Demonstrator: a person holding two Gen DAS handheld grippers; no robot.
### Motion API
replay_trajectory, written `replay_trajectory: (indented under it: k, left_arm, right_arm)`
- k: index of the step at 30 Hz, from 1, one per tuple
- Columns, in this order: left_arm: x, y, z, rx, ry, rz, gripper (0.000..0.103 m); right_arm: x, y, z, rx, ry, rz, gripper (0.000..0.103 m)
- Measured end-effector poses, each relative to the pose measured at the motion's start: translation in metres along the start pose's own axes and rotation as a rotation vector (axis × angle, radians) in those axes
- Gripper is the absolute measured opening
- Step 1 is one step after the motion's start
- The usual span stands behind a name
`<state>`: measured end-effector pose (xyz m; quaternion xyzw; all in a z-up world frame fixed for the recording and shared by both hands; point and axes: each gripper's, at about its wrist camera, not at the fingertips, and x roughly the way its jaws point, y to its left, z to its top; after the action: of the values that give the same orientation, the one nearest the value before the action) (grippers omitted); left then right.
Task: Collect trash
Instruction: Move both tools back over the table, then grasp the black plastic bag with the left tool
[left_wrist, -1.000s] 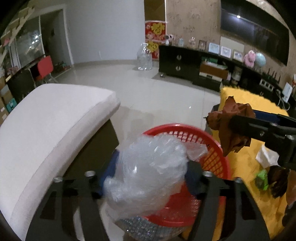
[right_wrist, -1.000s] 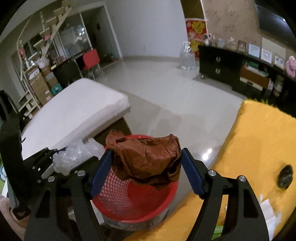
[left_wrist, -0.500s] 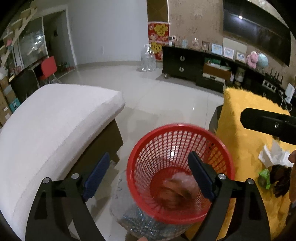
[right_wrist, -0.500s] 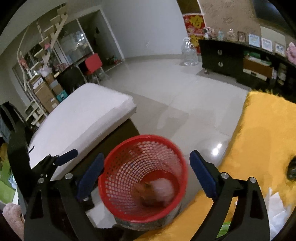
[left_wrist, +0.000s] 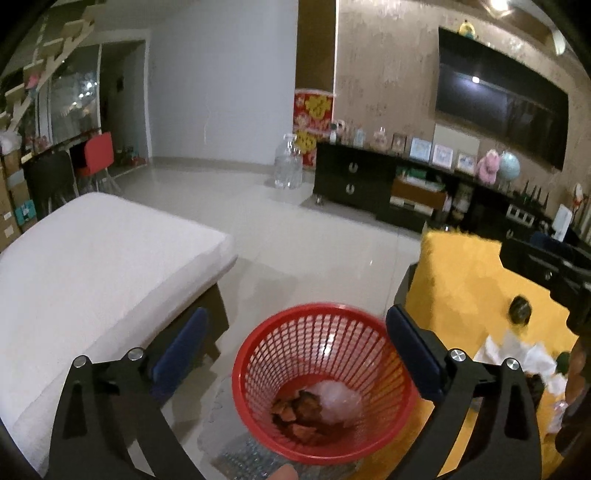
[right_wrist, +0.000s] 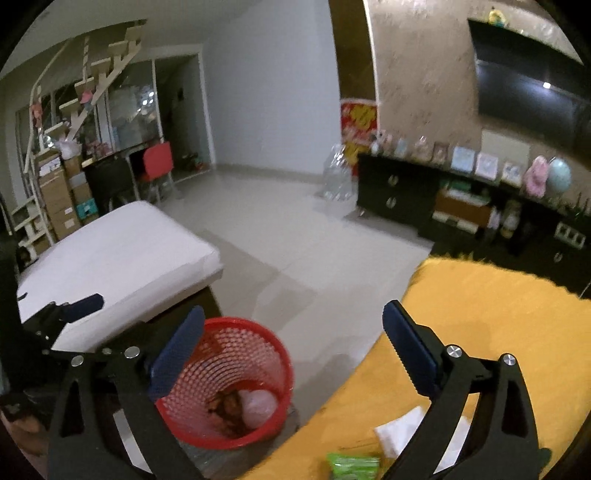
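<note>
A red mesh basket (left_wrist: 325, 380) stands on the floor between a white cushion and a yellow cloth. Inside lie a brown crumpled piece (left_wrist: 295, 410) and a clear plastic wad (left_wrist: 338, 404); both also show in the right wrist view, brown piece (right_wrist: 227, 404) and plastic wad (right_wrist: 258, 406), in the basket (right_wrist: 229, 384). My left gripper (left_wrist: 295, 336) is open and empty above the basket. My right gripper (right_wrist: 291, 332) is open and empty, to the basket's right over the cloth's edge. White tissue (right_wrist: 402, 434) and a green wrapper (right_wrist: 352, 467) lie on the cloth.
The yellow cloth (right_wrist: 498, 332) covers a table on the right, with white tissues (left_wrist: 517, 354) and a dark round item (left_wrist: 519, 308) on it. A white cushioned seat (left_wrist: 92, 266) is on the left. Tiled floor (left_wrist: 295, 236) and a black cabinet (left_wrist: 354, 181) lie beyond.
Both grippers opened and dropped the plastic wad and the brown piece into the basket. Both then rose and drew back; the right one shifted right toward the yellow cloth.
</note>
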<state>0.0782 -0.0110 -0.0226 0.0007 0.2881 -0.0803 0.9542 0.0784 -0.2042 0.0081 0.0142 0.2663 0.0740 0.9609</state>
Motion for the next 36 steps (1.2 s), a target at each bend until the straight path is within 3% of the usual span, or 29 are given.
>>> replay_trajectory:
  k: [5,18,26,36]
  left_arm:
    - [-0.013,-0.007,0.006,-0.035,-0.050,-0.050,0.095]
    - [-0.042,-0.057,0.009,-0.018,-0.137,-0.183,0.095]
    - [-0.037,-0.093,0.005,0.024,-0.113,-0.237,0.095]
    - [-0.022,-0.134,-0.011,0.123,-0.049,-0.262,0.095]
  right_arm:
    - [-0.027,-0.016,-0.002,0.003,-0.064,-0.076,0.096]
    - [-0.093,-0.091,-0.043,0.180,-0.080,-0.274,0.096]
    - [-0.125,-0.119,-0.077,0.288,-0.060,-0.335,0.096]
    - [-0.144,-0.145,-0.094,0.353,-0.052,-0.372,0.096]
